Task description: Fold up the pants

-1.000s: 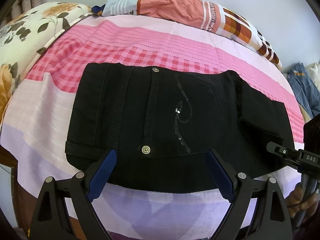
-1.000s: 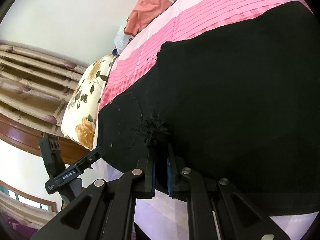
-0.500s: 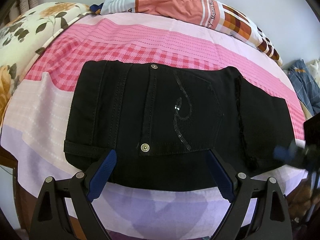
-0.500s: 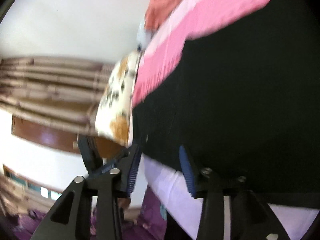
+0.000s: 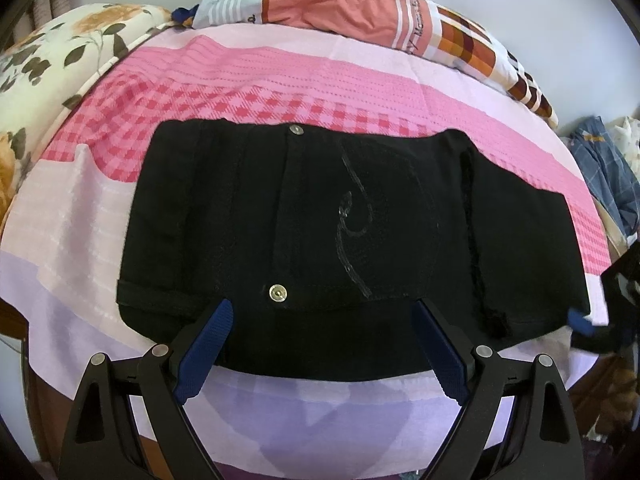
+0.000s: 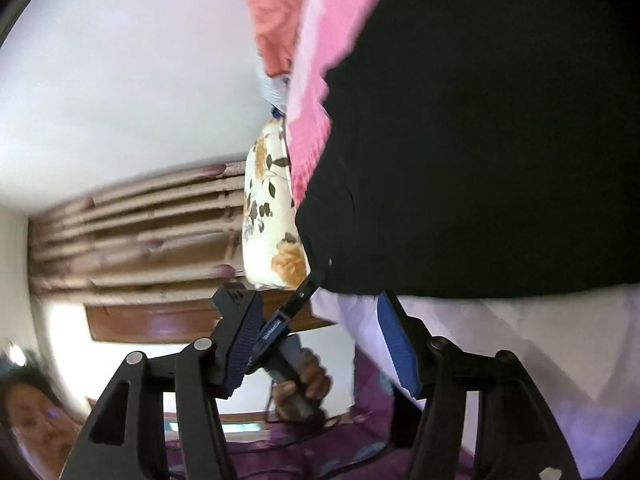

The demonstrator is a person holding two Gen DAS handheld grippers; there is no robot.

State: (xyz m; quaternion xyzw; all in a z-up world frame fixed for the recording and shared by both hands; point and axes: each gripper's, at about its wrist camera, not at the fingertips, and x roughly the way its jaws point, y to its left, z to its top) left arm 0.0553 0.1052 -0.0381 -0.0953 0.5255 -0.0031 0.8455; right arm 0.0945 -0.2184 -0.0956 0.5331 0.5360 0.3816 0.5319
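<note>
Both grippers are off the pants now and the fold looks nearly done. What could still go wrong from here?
The black pants lie folded close to the near edge of the bed; a careless pull toward you could drag them over it. The right gripper, whose jaws have just been opening with nothing between them, sits at the pants' corner and might snag the frayed hem. The left gripper hangs open over the near edge and could ruffle the top layer if lowered.

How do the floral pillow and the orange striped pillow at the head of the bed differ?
The floral pillow is cream with orange flowers and dark leaves; the striped pillow is salmon orange with white stripes and a checked end. The floral pillow sits at the bed's left corner, the striped pillow along its far edge. Both lie beyond the black pants, untouched.
</note>
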